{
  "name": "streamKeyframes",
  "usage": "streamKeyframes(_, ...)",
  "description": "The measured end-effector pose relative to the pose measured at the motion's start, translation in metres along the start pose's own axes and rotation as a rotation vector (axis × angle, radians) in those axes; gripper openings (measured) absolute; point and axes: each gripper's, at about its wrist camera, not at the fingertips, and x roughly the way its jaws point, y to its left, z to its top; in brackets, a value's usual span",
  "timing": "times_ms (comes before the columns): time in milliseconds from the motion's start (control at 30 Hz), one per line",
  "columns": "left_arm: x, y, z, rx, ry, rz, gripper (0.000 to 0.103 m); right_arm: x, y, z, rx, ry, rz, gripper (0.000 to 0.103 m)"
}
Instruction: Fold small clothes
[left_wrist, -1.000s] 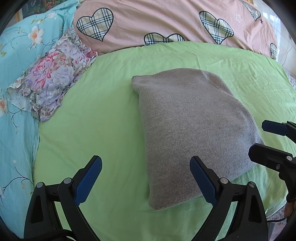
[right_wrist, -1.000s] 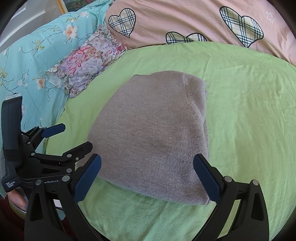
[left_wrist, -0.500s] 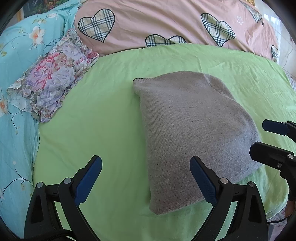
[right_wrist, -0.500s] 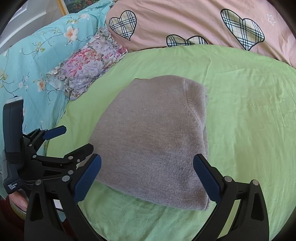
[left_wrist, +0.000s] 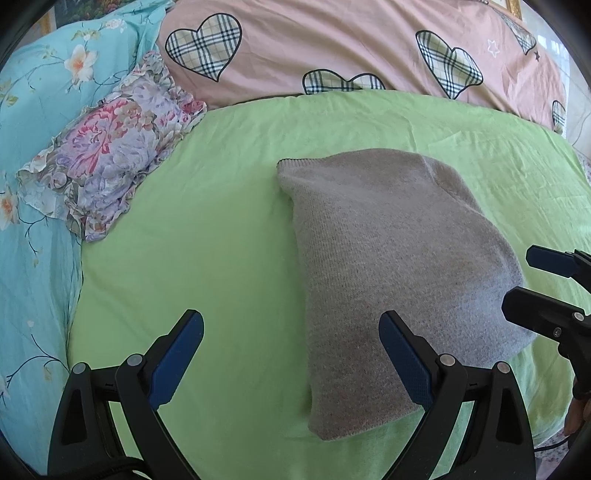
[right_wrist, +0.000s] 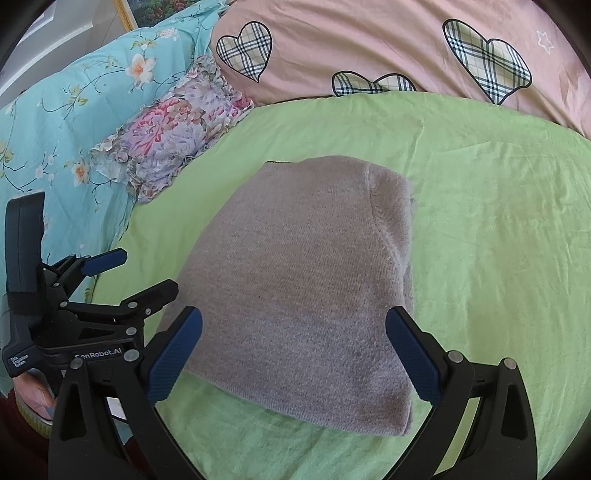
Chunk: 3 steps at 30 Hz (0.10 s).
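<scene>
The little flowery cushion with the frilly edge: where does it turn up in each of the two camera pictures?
Left wrist view: the flowery cushion lies at upper left, beside the green sheet.
Right wrist view: the cushion lies at upper left, further toward the middle.
Shared landmark: the folded grey knit garment on the sheet.
</scene>
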Motion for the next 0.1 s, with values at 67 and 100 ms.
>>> streamKeyframes(67,0.0004,-0.0004,-0.0022,-0.006,-0.004,-0.006,0.096,0.0035,-0.0009,-0.0006,0.007,0.001,0.004,0.1)
streamKeyframes(100,0.0005,0.0,-0.0038,-0.011,-0.008,-0.007,0.096,0.005,-0.0018,-0.0006,0.01,0.0,0.008,0.1)
